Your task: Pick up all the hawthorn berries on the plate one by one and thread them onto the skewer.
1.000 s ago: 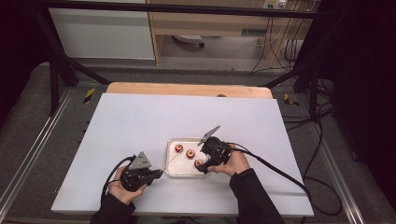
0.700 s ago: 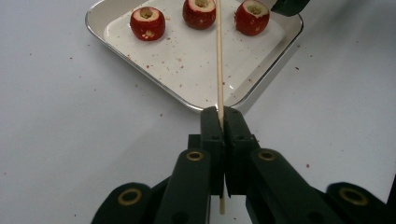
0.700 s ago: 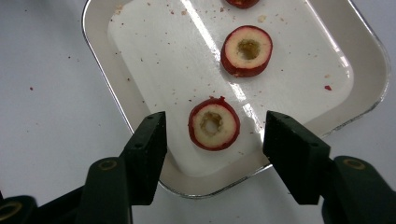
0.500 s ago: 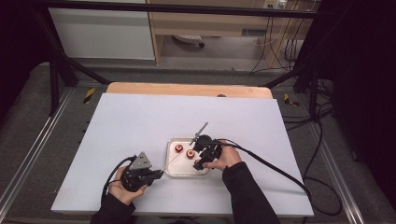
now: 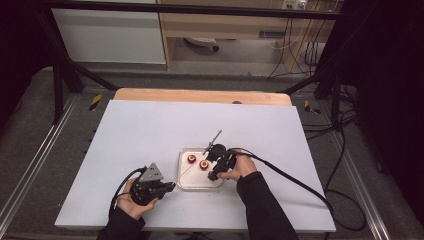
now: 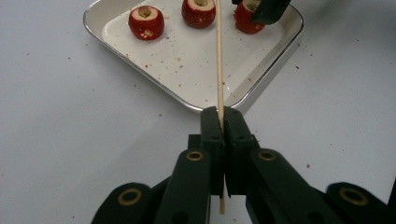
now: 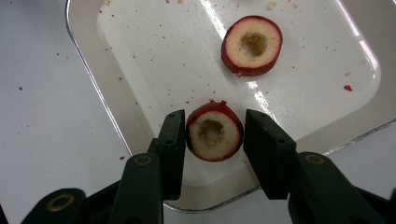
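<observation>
Left claw [image 6: 223,122] clamped on a thin wooden skewer [image 6: 219,56], tip reaching over the steel tray [image 6: 273,58] on the white counter [image 5: 150,130]. Right claw [image 7: 212,135] just closing around a cored red fruit piece [image 7: 214,133] inside the tray, left pad touching it, right pad a sliver off.

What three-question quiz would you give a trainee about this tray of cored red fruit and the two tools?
1. How many cored red fruit pieces lie in the shiny square metal tray?
2. True or false: the left tool holds a metal spoon.
3. What sits between the jaws of the right tool: A the thin wooden skewer, B a fruit piece, C nothing?
Key: 1, three. 2, false: it is shut on the skewer. 3, B: its jaws have just been closing around that piece.
</observation>
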The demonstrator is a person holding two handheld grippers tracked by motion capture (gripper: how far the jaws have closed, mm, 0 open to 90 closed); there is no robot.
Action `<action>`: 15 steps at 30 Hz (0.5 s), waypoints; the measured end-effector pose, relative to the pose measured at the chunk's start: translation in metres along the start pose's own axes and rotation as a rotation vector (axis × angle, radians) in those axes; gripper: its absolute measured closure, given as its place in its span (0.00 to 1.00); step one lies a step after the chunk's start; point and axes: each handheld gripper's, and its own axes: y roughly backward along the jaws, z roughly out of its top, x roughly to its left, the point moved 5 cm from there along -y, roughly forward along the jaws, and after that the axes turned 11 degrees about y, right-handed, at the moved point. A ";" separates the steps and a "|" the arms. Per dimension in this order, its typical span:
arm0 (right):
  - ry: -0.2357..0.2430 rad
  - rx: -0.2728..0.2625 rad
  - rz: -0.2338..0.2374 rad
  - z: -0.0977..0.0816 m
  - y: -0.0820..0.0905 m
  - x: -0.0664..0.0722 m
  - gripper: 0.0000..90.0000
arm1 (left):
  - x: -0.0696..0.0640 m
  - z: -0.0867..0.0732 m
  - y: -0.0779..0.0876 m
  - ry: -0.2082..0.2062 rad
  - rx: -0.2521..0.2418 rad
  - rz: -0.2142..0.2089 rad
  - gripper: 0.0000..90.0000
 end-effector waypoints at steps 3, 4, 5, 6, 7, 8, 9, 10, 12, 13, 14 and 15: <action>-0.011 0.003 0.007 0.000 -0.001 -0.001 0.67 | 0.000 0.000 0.000 -0.001 0.000 0.001 0.98; -0.018 0.005 0.010 0.000 -0.001 -0.001 0.67 | 0.000 0.000 0.000 -0.001 0.000 0.000 0.98; -0.017 0.005 0.011 0.000 -0.001 -0.001 0.67 | 0.000 0.000 0.000 -0.001 0.000 0.001 0.98; -0.019 0.005 0.012 0.000 -0.001 -0.001 0.67 | 0.000 0.000 0.000 -0.001 0.001 0.001 0.98; -0.028 0.006 0.015 0.000 -0.001 -0.001 0.67 | 0.000 0.000 0.000 -0.002 0.002 0.002 0.98; -0.024 0.007 0.019 0.000 -0.001 -0.002 0.67 | 0.000 0.000 0.000 -0.003 0.002 0.002 0.98; -0.032 0.008 0.023 0.000 -0.001 -0.002 0.68 | -0.001 0.000 0.000 -0.001 0.002 0.002 0.98; -0.036 0.006 0.023 0.000 -0.001 -0.002 0.68 | -0.001 0.000 0.000 -0.003 0.001 0.003 0.98; -0.056 0.012 0.028 0.001 -0.001 -0.002 0.68 | 0.000 0.000 0.000 -0.004 0.000 0.003 0.98; -0.061 0.014 0.028 0.001 -0.001 -0.002 0.68 | 0.000 0.000 0.000 -0.004 -0.002 0.004 0.98; -0.061 0.009 0.028 0.001 0.000 -0.003 0.68 | 0.000 0.000 0.001 -0.003 -0.003 0.004 0.98; -0.066 0.004 0.025 0.001 0.001 -0.002 0.68 | 0.000 0.000 0.001 -0.002 -0.004 0.004 0.98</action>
